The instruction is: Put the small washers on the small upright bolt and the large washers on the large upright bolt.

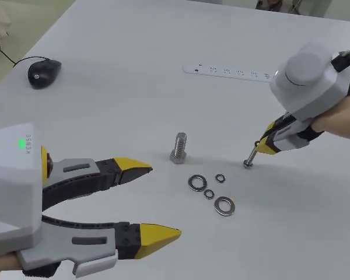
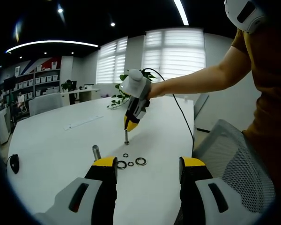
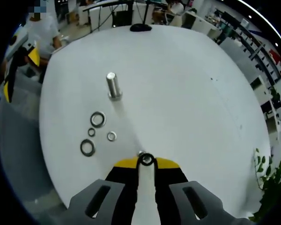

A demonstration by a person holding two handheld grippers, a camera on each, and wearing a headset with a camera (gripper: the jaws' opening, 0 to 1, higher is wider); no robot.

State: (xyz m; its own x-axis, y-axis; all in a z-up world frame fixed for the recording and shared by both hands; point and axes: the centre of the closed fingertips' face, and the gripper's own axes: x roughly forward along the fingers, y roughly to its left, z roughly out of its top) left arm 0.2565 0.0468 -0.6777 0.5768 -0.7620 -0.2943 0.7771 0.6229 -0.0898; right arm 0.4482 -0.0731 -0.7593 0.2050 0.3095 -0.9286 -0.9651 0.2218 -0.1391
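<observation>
W/ your right gripper (image 1: 263, 144) fingers pinching the thin small steel bolt (image 1: 251, 156) at its top, seat its head flat on the white bench (image 1: 105, 105), then release slowly; left gripper (image 1: 163, 202) fingers spread.

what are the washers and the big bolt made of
The washers look like bright plated steel: silvery with shiny rims. The big bolt looks like steel too, a duller grey with visible threads. The exact metal can't be told.
</observation>
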